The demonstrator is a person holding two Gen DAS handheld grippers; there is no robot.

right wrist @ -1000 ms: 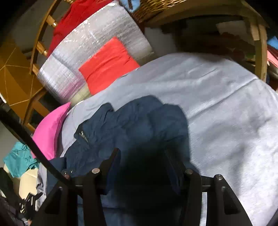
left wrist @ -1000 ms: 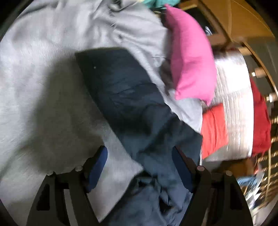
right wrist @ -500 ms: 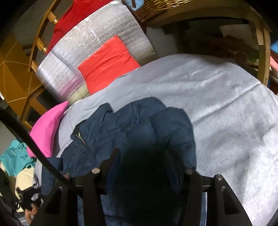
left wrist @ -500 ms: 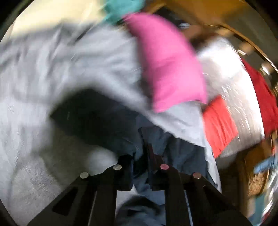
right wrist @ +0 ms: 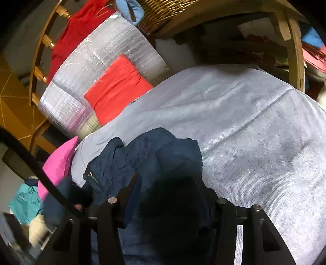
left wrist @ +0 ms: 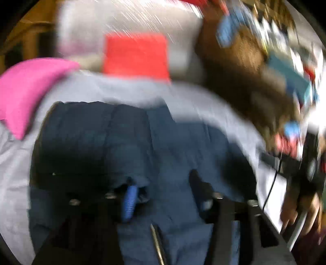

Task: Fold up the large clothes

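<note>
A navy jacket point(left wrist: 122, 138) lies on the grey bed sheet point(left wrist: 122, 89). The left wrist view is blurred by motion. My left gripper point(left wrist: 162, 181) hangs over the jacket's near part with its jaws opening. A fold of navy cloth still drapes round the blue left pad point(left wrist: 128, 199), and the pads do not press on it. In the right wrist view the jacket point(right wrist: 142, 155) is crumpled on the sheet point(right wrist: 254, 132). My right gripper point(right wrist: 168, 179) stands half closed, and a dark bunch of the jacket fills the gap between its fingers.
A pink pillow point(right wrist: 61, 165) lies at the bed's left edge. A red cushion point(right wrist: 118, 87) leans on a silver padded mat point(right wrist: 91, 67) beyond the bed. A wicker basket point(right wrist: 163, 12) and wooden frame point(right wrist: 295, 51) stand behind. A teal garment point(right wrist: 26, 201) lies lower left.
My left gripper shut on the jacket, swung fast across the bed while rolling, and now has its jaws apart again. The jacket has been drawn out flatter. The right gripper shifted only slightly.
</note>
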